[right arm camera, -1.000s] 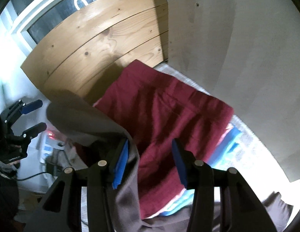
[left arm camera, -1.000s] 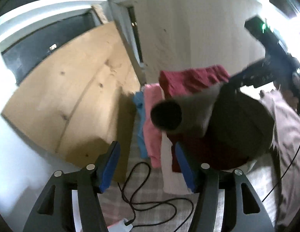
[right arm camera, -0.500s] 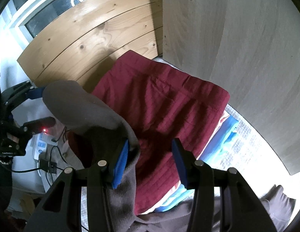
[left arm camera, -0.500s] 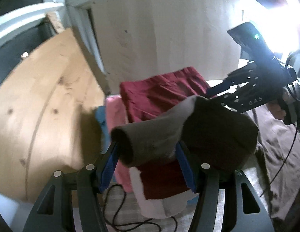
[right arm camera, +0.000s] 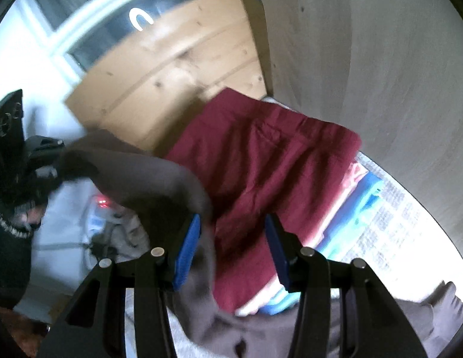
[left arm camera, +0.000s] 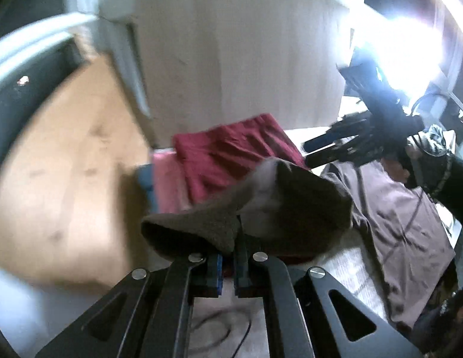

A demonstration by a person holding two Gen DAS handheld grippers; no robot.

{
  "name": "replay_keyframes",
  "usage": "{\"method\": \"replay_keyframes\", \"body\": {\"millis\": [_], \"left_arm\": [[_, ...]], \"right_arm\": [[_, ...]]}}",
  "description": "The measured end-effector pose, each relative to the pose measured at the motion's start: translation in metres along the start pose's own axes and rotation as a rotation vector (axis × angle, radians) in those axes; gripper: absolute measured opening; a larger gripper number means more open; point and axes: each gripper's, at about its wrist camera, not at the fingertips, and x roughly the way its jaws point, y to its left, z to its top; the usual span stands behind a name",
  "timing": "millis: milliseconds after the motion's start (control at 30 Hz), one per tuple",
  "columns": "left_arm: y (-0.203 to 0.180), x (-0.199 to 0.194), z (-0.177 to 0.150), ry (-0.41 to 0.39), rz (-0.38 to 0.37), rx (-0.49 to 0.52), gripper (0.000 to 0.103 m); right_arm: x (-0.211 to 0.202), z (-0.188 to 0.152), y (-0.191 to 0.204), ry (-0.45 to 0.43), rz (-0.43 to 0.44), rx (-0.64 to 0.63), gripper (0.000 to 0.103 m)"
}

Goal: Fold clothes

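Left tongs (left arm camera: 228, 264) are pressed together on the brown-grey knitted sleeve (left arm camera: 201, 226), the blue pads pinching a fold of it so that its open cuff bulges out to the left of the fingers. Right tongs (right arm camera: 232, 249) stand spread and their jaws are opening; the same brown-grey cloth (right arm camera: 159, 179) drapes over the left blue pad (right arm camera: 188, 250) and hangs down past it, while the right pad is clear of it, with only the red garment showing in the gap behind.

From the left wrist view, the sleeve runs back to the rest of the garment, a brown-grey top (left arm camera: 398, 217) lying spread over the bed toward its right side, with a thin dark cable across it. Behind the sleeve sits a folded stack: a dark red ribbed garment (left arm camera: 231, 155) on top, a pink piece (left arm camera: 167, 179) and a blue piece (left arm camera: 144, 179) showing beneath at its left edge. The stack lies at the far end of the bed, against a pale wooden panel (left arm camera: 237, 68), with a knotty pine board (left arm camera: 61, 173) to its left. The bed cover is a light checked fabric (right arm camera: 392, 214). A dark-sleeved hand (left arm camera: 401, 164) holds the other tool at the right of that view.
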Motion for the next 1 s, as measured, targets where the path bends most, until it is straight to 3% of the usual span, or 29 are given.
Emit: {"method": "replay_keyframes", "body": {"millis": [100, 300, 533, 700, 733, 800, 900, 1000], "left_arm": [[0.0, -0.043, -0.034, 0.022, 0.045, -0.016, 0.004], [-0.037, -0.056, -0.106, 0.127, 0.074, -0.074, 0.004], [-0.073, -0.011, -0.18, 0.22, 0.018, -0.219, 0.004], [-0.093, 0.019, -0.221, 0.265, 0.06, -0.285, 0.004], [-0.094, 0.021, -0.221, 0.258, 0.066, -0.293, 0.004], [-0.092, 0.019, -0.22, 0.231, 0.08, -0.315, 0.004], [-0.083, 0.016, -0.215, 0.22, 0.128, -0.32, 0.004], [-0.072, 0.008, -0.209, 0.2, 0.152, -0.328, 0.004]], "right_arm": [[-0.016, -0.02, -0.013, 0.007, -0.018, -0.024, 0.055], [-0.006, -0.062, -0.03, 0.138, -0.112, -0.1, 0.055], [0.025, -0.089, -0.026, 0.232, -0.151, -0.238, 0.054], [0.054, -0.097, -0.012, 0.313, -0.187, -0.401, 0.054], [0.056, -0.097, -0.01, 0.314, -0.207, -0.416, 0.049], [0.053, -0.097, -0.008, 0.302, -0.262, -0.423, 0.029], [0.029, -0.099, 0.002, 0.23, -0.275, -0.39, 0.031], [-0.001, -0.123, 0.026, 0.151, -0.177, -0.399, 0.051]]}}
